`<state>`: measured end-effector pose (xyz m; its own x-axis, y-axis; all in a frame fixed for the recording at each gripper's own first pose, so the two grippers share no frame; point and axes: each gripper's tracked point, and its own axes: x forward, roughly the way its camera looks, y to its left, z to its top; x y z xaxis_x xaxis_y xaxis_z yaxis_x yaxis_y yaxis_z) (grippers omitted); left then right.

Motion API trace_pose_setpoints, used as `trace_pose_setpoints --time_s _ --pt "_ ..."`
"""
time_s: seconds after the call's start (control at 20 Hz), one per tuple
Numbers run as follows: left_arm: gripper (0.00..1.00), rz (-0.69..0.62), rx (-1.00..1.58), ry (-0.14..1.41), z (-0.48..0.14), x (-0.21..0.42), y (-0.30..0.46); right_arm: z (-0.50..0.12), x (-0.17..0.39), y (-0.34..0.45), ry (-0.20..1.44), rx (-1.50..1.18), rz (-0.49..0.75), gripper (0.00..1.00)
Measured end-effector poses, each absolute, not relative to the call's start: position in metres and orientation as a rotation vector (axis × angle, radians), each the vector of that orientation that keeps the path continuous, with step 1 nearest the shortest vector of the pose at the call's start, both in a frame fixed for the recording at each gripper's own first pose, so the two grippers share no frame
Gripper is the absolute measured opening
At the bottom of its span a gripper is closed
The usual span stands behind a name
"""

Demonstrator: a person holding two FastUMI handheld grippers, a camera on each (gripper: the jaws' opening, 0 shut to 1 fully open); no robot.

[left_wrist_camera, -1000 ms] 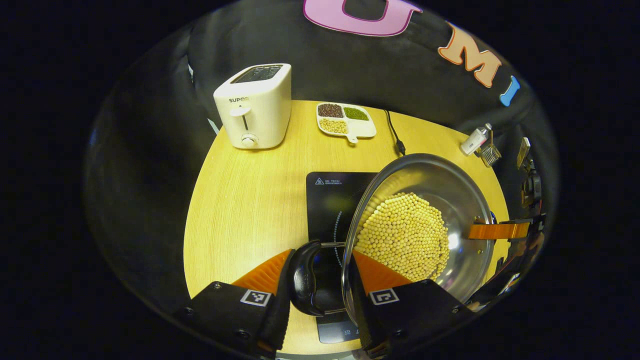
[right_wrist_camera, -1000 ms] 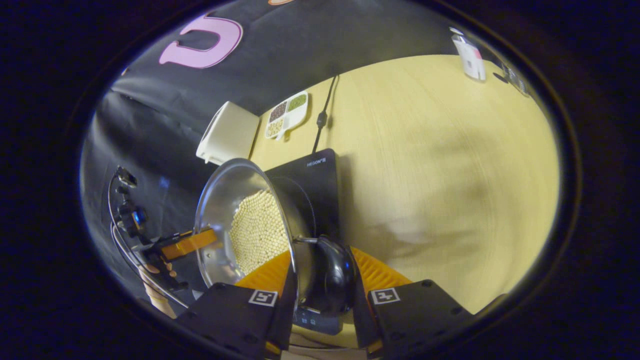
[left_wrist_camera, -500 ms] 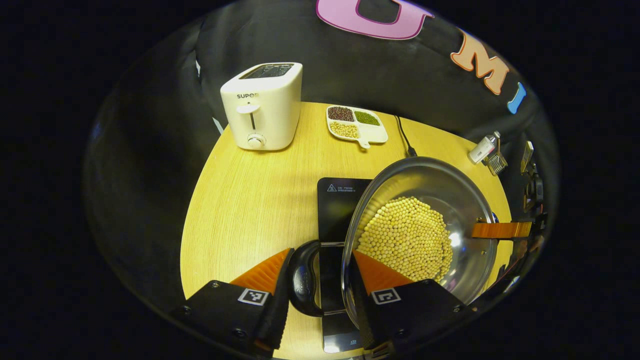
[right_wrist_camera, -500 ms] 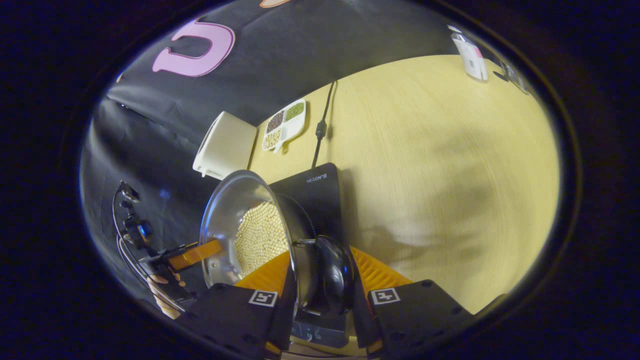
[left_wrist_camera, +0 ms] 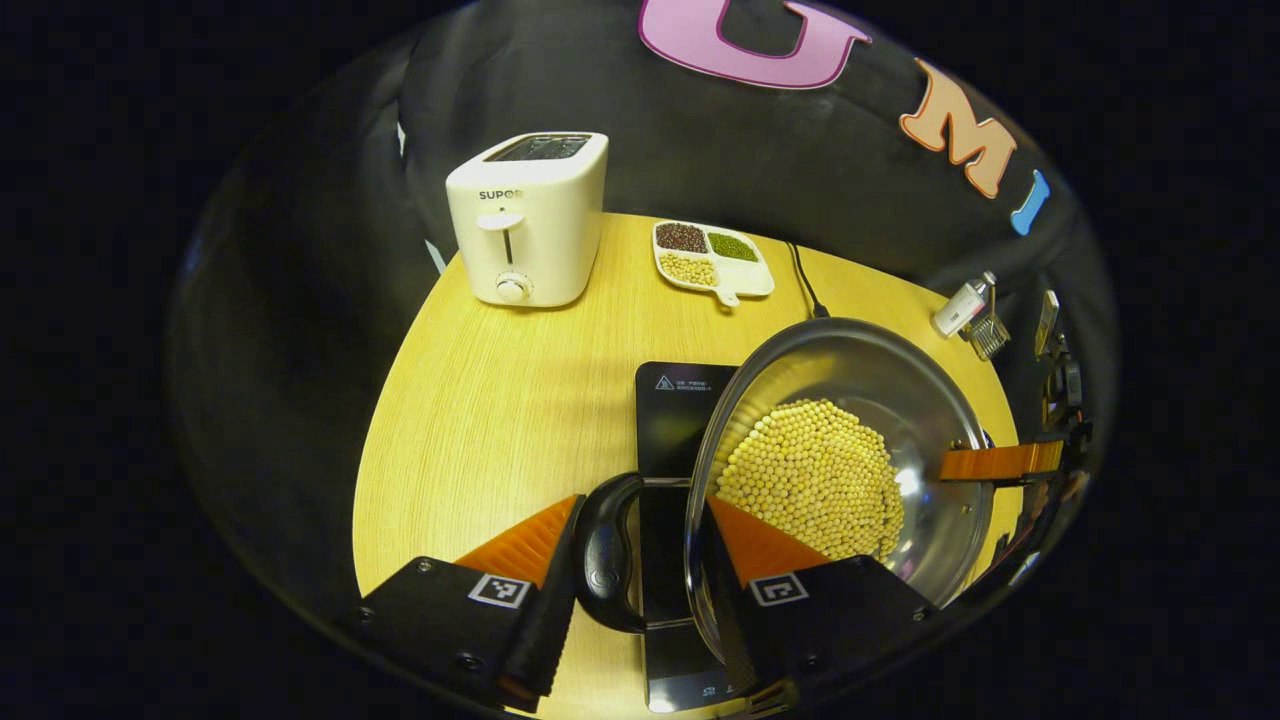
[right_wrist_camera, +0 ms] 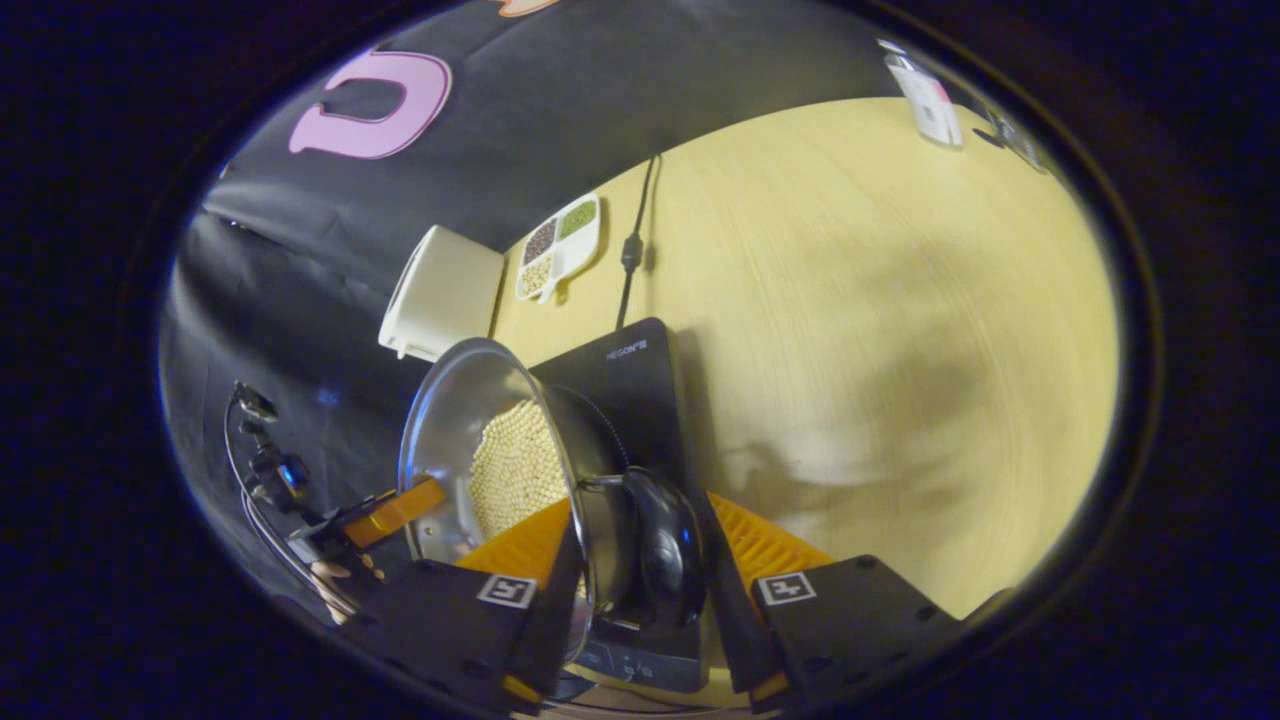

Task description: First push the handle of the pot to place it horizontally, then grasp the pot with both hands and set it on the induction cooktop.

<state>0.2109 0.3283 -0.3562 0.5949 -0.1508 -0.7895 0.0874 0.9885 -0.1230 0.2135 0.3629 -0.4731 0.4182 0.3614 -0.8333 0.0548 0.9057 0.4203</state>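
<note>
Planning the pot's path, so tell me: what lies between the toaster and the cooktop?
Bare wooden table separates the toaster from the cooktop, seen in the left gripper view.

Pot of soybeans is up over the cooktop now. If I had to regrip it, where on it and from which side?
Grip the pot by its two black loop handles, one on each side, coming in level from outside. The left hand-held gripper and right hand-held gripper each straddle a handle and the rim. The steel bowl is smooth and round, and the soybeans need it level.
</note>
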Motion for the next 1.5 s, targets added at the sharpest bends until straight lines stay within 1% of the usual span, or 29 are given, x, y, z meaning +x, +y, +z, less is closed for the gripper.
trace_pose_setpoints --time_s 0.05,0.1,0.15,0.2,0.25,0.3,0.35,0.4,0.55,0.75,0.8,0.85,1.1,1.15,1.2,1.25,1.4,1.45,1.5 --pt "0.67 -0.115 -0.074 0.920 -0.357 0.209 0.333 -0.472 0.215 0.359 1.123 0.409 0.182 0.67" --pt "0.71 -0.084 -0.080 0.910 -0.358 0.209 0.336 -0.468 0.216 0.355 1.100 0.406 0.177 0.81" --pt "0.78 -0.050 -0.082 0.900 -0.358 0.206 0.341 -0.462 0.217 0.351 1.083 0.404 0.172 0.94" --pt "0.92 -0.018 -0.085 0.897 -0.359 0.202 0.345 -0.455 0.217 0.345 1.060 0.401 0.164 0.94" --pt "1.00 -0.002 -0.108 0.883 -0.354 0.196 0.344 -0.447 0.218 0.337 1.035 0.392 0.152 0.94" --pt "1.00 0.021 -0.122 0.865 -0.351 0.192 0.343 -0.441 0.216 0.331 1.013 0.381 0.144 0.94" --pt "0.99 0.042 -0.126 0.838 -0.345 0.190 0.343 -0.431 0.214 0.321 0.986 0.364 0.137 1.00" --pt "0.98 0.062 -0.121 0.810 -0.339 0.186 0.344 -0.424 0.210 0.314 0.965 0.347 0.128 0.93" --pt "0.98 0.113 -0.088 0.743 -0.316 0.172 0.342 -0.400 0.195 0.291 0.914 0.295 0.110 0.93" --pt "0.98 0.173 -0.043 0.698 -0.290 0.151 0.331 -0.369 0.177 0.258 0.833 0.239 0.075 0.93" --pt "0.98 0.175 -0.042 0.688 -0.286 0.145 0.319 -0.362 0.174 0.247 0.811 0.233 0.065 1.00" --pt "0.98 0.178 -0.042 0.682 -0.282 0.139 0.308 -0.355 0.173 0.238 0.793 0.232 0.061 1.00" --pt "0.98 0.181 -0.011 0.615 -0.243 0.110 0.230 -0.310 0.168 0.182 0.675 0.158 0.087 1.00" --pt "0.98 0.178 0.007 0.580 -0.231 0.108 0.211 -0.294 0.167 0.170 0.637 0.138 0.096 0.92" --pt "0.98 0.179 0.029 0.541 -0.221 0.105 0.191 -0.281 0.165 0.162 0.602 0.127 0.106 0.92" --pt "0.97 0.182 0.048 0.501 -0.209 0.104 0.174 -0.264 0.164 0.151 0.562 0.119 0.116 1.00" --pt "0.96 0.153 0.036 0.388 -0.171 0.097 0.112 -0.219 0.165 0.124 0.462 0.113 0.127 1.00" --pt "0.96 0.143 0.029 0.353 -0.158 0.094 0.093 -0.206 0.161 0.112 0.443 0.115 0.137 0.92" --pt "0.96 0.144 0.032 0.312 -0.145 0.091 0.078 -0.192 0.156 0.103 0.416 0.120 0.150 0.92"
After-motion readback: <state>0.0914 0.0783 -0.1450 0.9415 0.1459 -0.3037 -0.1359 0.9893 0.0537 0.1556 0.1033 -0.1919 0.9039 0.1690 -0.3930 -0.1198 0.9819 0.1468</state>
